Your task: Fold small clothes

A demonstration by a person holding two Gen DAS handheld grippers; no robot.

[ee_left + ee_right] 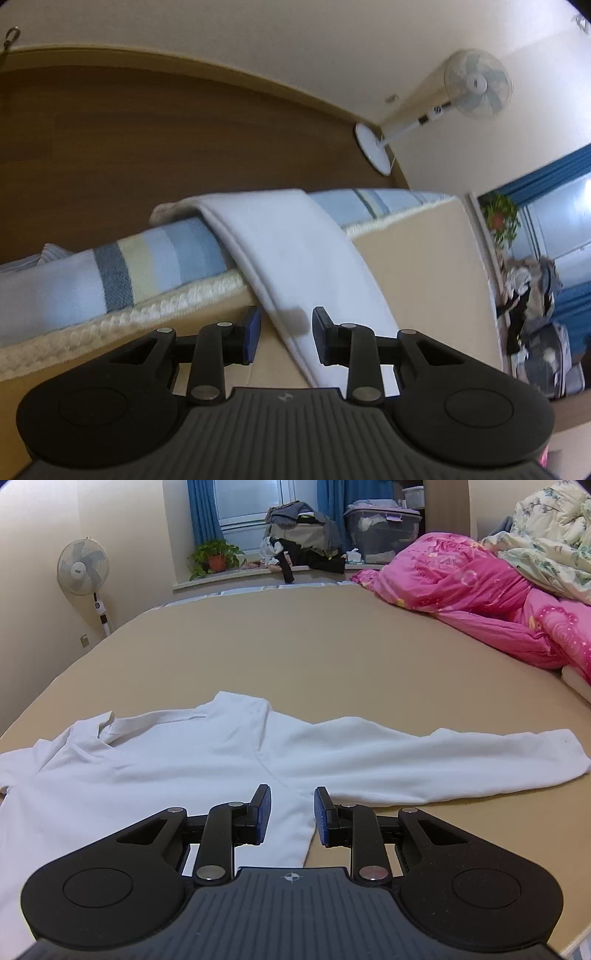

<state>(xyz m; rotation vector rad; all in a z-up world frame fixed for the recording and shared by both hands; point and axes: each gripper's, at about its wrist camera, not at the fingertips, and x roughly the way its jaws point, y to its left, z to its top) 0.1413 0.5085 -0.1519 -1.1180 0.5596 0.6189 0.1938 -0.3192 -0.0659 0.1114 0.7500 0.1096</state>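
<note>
A white long-sleeved top (166, 760) lies spread flat on the tan bed sheet (314, 646), one sleeve (461, 760) stretched out to the right. My right gripper (291, 812) hovers low over the top's side edge below the armpit, jaws apart, cloth under the gap and neither pad pressing on it. In the left wrist view a white strip of the top (295, 251) drapes over the bed's edge and down the striped mattress side (147, 266). My left gripper (286, 332) is open at that strip's hemmed edge, which runs between the blue pads.
A pink quilt (480, 602) and a pale floral quilt (546, 535) are heaped at the bed's right side. A standing fan (83, 566) is by the wall on the brown wood floor (147, 129). Clothes (303, 542) and a potted plant (214, 557) sit on the window sill.
</note>
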